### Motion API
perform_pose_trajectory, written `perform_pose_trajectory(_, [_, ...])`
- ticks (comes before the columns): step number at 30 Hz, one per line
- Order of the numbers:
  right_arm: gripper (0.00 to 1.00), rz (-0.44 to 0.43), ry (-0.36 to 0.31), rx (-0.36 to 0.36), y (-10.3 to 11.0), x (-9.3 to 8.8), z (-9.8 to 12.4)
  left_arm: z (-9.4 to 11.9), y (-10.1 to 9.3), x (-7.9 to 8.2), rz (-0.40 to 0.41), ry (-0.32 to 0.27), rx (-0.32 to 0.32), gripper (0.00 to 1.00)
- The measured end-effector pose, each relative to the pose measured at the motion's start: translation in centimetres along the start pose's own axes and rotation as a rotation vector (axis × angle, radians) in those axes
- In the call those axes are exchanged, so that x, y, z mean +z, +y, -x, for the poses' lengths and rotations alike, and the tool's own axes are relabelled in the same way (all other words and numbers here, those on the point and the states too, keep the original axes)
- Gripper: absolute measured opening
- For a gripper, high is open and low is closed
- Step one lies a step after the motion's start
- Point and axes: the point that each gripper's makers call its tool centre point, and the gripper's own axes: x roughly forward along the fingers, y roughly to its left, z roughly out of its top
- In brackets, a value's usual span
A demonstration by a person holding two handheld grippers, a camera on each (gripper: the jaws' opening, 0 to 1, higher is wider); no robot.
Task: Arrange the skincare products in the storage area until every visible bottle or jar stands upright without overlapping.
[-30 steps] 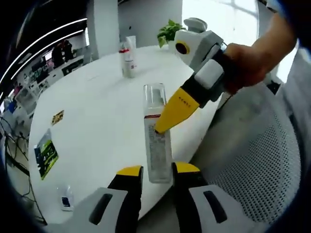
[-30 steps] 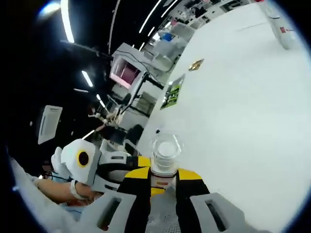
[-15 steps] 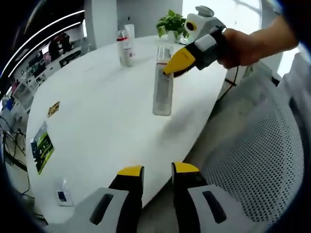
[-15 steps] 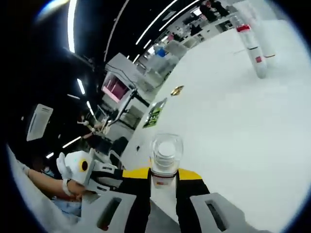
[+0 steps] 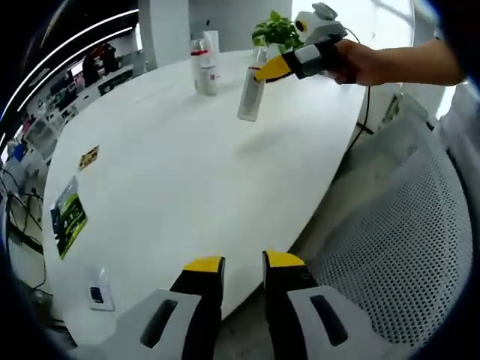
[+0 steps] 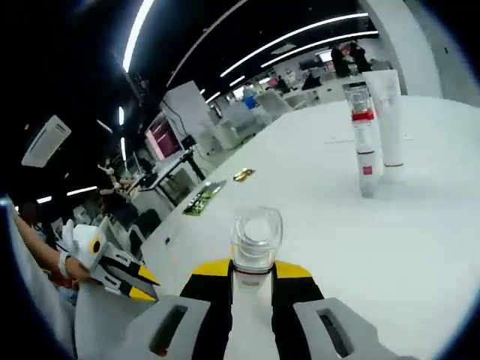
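Right gripper (image 6: 253, 281) has its fingers clenched on the clear bottle (image 6: 256, 238); the left gripper view shows that bottle (image 5: 251, 94) tilted over the desk (image 5: 172, 172), near a red-banded bottle (image 5: 202, 66). Left gripper (image 5: 241, 264): fingers released, holding nothing.

1. Clear bottle (image 5: 250, 96): tall, slim, see-through plastic with a clear cap (image 6: 256, 234). It's tilted a bit, bottom end down near the white table (image 5: 172, 172), and pinched near its top by the right gripper (image 5: 264, 71). In the right gripper view the cap pokes up between the yellow jaws.
2. Red-banded bottle (image 6: 364, 142): also slim and clear, red band under the cap, small red label lower down. It stands upright on the table.
3. White tube (image 6: 389, 120): plain white, upright, just beside the red-banded bottle, near the far edge.
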Motion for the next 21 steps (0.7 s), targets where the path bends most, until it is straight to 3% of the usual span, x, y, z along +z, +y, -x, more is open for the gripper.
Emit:
perform_pose_trajectory(9, [0.12, 0.117, 0.008, -0.13, -5.0, 2.2, 0.0, 0.1, 0.2, -0.1, -0.01, 0.007, 0.016, 0.15])
perform_pose_trajectory(13, [0.12, 0.084, 0.016, -0.19, -7.3, 3.2, 0.1, 0.1, 0.4, -0.3, 0.01, 0.007, 0.022, 0.14])
perform_pose_trajectory(21, [0.12, 0.139, 0.051, -0.275, -10.9, 5.0, 0.2, 0.0, 1.0, -1.2, 0.026, 0.031, 0.026, 0.13])
